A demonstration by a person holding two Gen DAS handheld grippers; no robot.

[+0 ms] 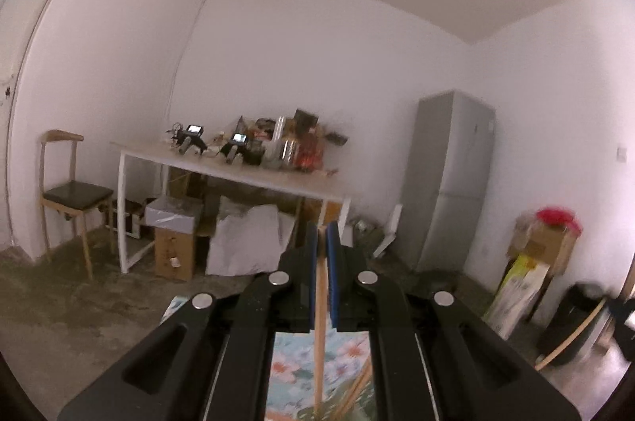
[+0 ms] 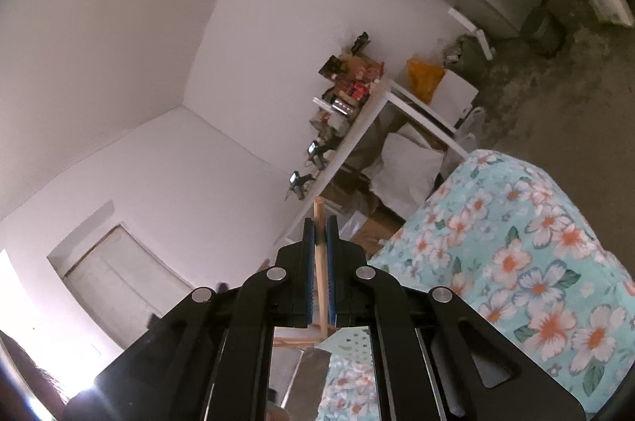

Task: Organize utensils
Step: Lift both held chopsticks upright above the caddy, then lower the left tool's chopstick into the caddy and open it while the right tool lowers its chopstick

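My left gripper [image 1: 322, 236] is shut on a thin wooden stick [image 1: 320, 321], likely a chopstick, which runs down between the blue pads toward the flowered cloth [image 1: 293, 361] below. More wooden sticks [image 1: 357, 387] lie slanted at the lower right of that gap. My right gripper [image 2: 320, 228] is shut on another wooden stick [image 2: 322, 274], whose end pokes out a little past the fingertips. The right view is rolled on its side, with the flowered tablecloth [image 2: 516, 262] to its right. Both grippers point level, out into the room.
A white table [image 1: 222, 170] loaded with clutter stands by the far wall, with boxes [image 1: 174, 254] beneath it. A wooden chair [image 1: 71, 194] is at the left, a grey fridge [image 1: 452, 178] at the right. Cardboard boxes [image 1: 539, 246] and a dark bin [image 1: 575, 317] stand at the far right.
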